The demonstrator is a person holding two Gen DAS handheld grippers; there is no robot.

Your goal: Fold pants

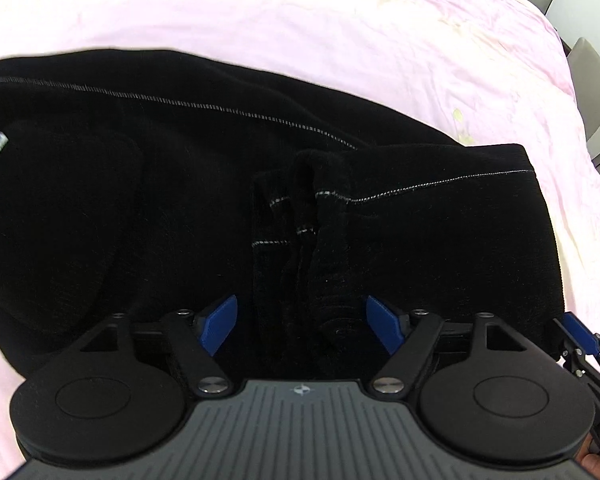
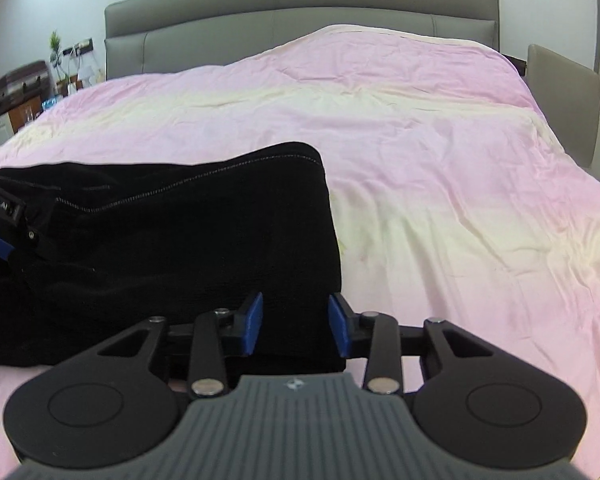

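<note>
The black pants (image 1: 180, 200) lie folded on the pink bedspread (image 1: 340, 20), with white stitching along the seams. My left gripper (image 1: 300, 320) is open over the pants, its blue pads on either side of a bunched ridge of cloth (image 1: 324, 240). The pants also show in the right wrist view (image 2: 180, 240) as a thick folded stack. My right gripper (image 2: 294, 328) is open at the stack's near right corner, with the cloth edge between its pads. The right gripper shows at the left wrist view's right edge (image 1: 584, 344), and the left gripper at the right wrist view's left edge (image 2: 0, 220).
The pink bedspread (image 2: 440, 160) spreads wide to the right and beyond the pants. A grey padded headboard (image 2: 300, 12) stands at the far end. A grey chair (image 2: 560, 100) is at the bed's right side. Cluttered furniture (image 2: 20, 92) stands at far left.
</note>
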